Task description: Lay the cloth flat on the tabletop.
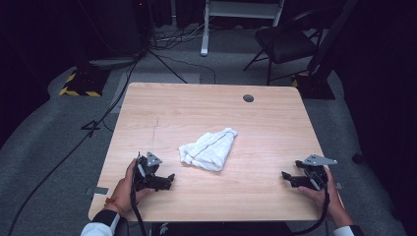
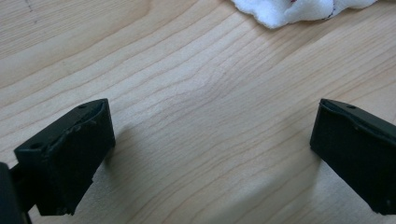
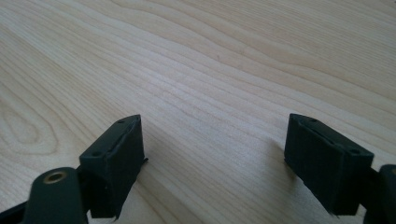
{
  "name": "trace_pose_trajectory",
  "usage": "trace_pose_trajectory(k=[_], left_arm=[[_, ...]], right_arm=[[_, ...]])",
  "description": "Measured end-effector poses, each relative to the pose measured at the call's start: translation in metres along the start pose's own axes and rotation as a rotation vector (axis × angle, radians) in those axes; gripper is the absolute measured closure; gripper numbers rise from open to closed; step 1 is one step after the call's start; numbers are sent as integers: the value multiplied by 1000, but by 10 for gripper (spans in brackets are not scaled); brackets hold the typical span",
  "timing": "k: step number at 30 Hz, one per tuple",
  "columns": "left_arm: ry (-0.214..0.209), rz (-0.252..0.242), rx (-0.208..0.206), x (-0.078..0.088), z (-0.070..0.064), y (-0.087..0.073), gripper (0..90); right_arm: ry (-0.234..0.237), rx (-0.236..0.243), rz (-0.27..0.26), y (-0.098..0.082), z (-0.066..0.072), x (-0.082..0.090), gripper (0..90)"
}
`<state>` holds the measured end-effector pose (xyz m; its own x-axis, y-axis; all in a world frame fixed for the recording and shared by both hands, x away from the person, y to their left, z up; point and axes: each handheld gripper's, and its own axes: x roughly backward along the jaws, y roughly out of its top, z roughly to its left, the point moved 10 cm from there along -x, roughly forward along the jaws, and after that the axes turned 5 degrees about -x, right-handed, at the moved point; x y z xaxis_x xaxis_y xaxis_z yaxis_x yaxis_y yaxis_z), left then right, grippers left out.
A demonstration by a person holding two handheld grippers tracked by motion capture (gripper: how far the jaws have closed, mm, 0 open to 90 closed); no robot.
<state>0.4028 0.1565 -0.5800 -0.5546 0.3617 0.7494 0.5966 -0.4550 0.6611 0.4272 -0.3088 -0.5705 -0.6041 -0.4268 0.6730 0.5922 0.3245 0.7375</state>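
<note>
A crumpled white towel (image 1: 210, 148) lies near the middle of the light wooden table (image 1: 211, 108). My left gripper (image 1: 169, 179) rests low on the table's front left, held by a hand, its jaws wide apart and pointing right, below and left of the towel. In the left gripper view the towel's edge (image 2: 299, 10) shows at the top, with bare wood between the open gripper (image 2: 212, 149) jaws. My right gripper (image 1: 286, 177) sits at the front right, pointing left, open. The right gripper (image 3: 212, 158) view has nothing but wood grain between the jaws.
A round cable hole (image 1: 248, 98) sits near the table's far right edge. Beyond the table stand a black chair (image 1: 285, 44) and a white frame leg (image 1: 204, 29); cables run over the grey floor at the left.
</note>
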Motion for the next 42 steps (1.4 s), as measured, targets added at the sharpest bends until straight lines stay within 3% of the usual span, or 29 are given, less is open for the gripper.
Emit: trace_pose_trajectory(k=[9,11,12,13,16,17,19,23,27,29,30,31,35,36,38,42], left_arm=[[-11,-4,-5,-4,-8,5,0],[-35,-2,-49,-4,-8,5,3],[-35,-2,-49,-4,-8,5,5],[-63,-5,-78,-4,-10,6,5],[-75,-12,-109,-6,-10,8,3],[-103,-9,-142,-7,-10,9,3],[-120,-11,-144,-8,-11,10,2],[-162,-8,-192,-12,-12,15,2],[-179,-8,-212,-19,-16,22,1],[-189,-9,-224,-22,-18,27,1],[-193,-10,-226,-26,-20,31,2],[-193,-10,-226,-26,-20,31,2],[-197,-10,-232,-32,-24,38,3],[-199,-12,-233,-34,-27,41,3],[-201,-10,-237,-35,-28,42,3],[-210,-10,-244,-39,-33,47,10]], right_arm=[[-12,3,25,2,1,0,225],[-8,21,27,5,5,-2,241],[-3,33,21,9,8,-4,242],[7,39,17,13,12,-5,249],[31,56,11,20,21,-8,270],[37,101,16,25,29,-11,287],[62,117,14,29,37,-15,304],[93,142,0,39,49,-20,336],[141,190,-33,61,74,-27,391],[151,200,-35,66,80,-29,395],[160,233,-49,76,93,-33,411],[160,233,-49,76,93,-33,411],[205,288,-72,95,124,-43,420],[232,313,-79,103,141,-48,420],[240,328,-83,107,149,-51,419],[291,379,-83,118,185,-66,406]])
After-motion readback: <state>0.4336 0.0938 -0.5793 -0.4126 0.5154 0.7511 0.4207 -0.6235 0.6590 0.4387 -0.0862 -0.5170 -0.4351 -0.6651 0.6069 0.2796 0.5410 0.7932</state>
